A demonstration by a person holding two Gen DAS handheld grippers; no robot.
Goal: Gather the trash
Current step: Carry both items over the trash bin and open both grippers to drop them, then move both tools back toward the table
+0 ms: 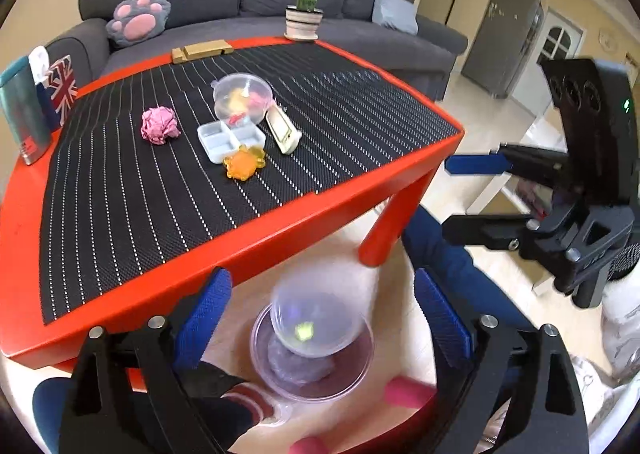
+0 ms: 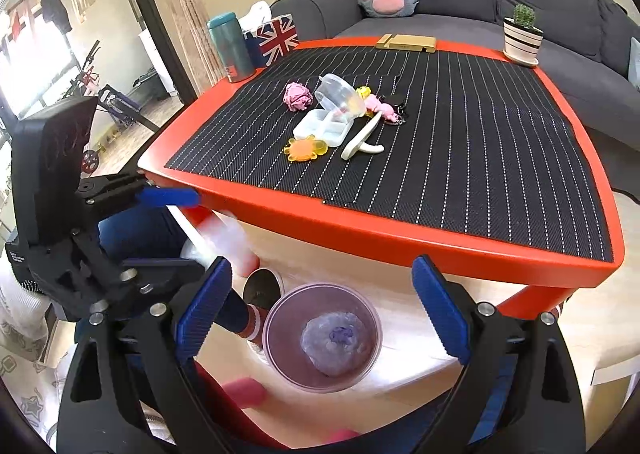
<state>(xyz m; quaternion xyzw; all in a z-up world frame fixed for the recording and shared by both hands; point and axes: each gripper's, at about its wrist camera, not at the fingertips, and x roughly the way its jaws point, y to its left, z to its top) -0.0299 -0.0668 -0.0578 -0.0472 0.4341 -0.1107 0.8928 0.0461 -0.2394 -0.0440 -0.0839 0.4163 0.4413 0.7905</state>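
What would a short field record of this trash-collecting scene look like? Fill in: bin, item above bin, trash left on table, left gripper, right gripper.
bin: clear round tub on the floor beside the red table, crumpled wad inside
item above bin: blurred clear plastic cup over the tub, between the left fingers but not pressed by them
trash left on table: pink crumpled paper ball
left gripper: open, over the tub
right gripper: open, nothing between its fingers
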